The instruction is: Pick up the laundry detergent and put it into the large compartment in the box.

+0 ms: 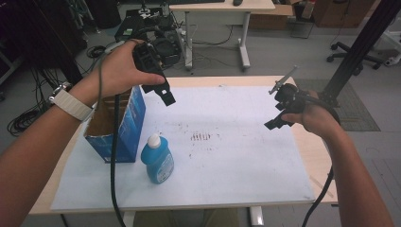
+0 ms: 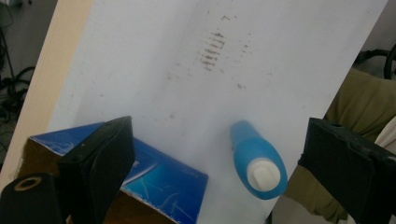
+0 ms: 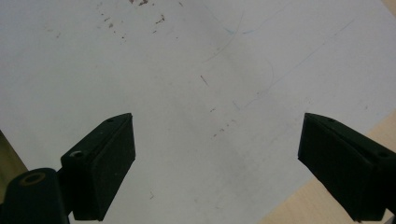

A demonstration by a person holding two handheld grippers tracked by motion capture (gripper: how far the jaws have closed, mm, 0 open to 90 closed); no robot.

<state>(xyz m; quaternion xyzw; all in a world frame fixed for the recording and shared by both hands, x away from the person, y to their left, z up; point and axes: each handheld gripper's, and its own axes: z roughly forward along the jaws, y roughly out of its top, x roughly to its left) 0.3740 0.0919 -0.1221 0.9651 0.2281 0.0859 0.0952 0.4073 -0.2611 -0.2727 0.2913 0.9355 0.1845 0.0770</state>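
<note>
Standing upright beside blue box (image 1: 124,124): white-capped blue bottle (image 1: 158,161); both tongs wide, empty.

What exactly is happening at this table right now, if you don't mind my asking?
A person holds a two-jaw gripper in each hand above a white sheet covering the wooden table. The left gripper hovers over an open blue cardboard box, with a blue plastic bottle with a white cap standing beside the box. The right gripper hangs over bare sheet. Both have their fingers spread wide, and neither grips anything.
</note>
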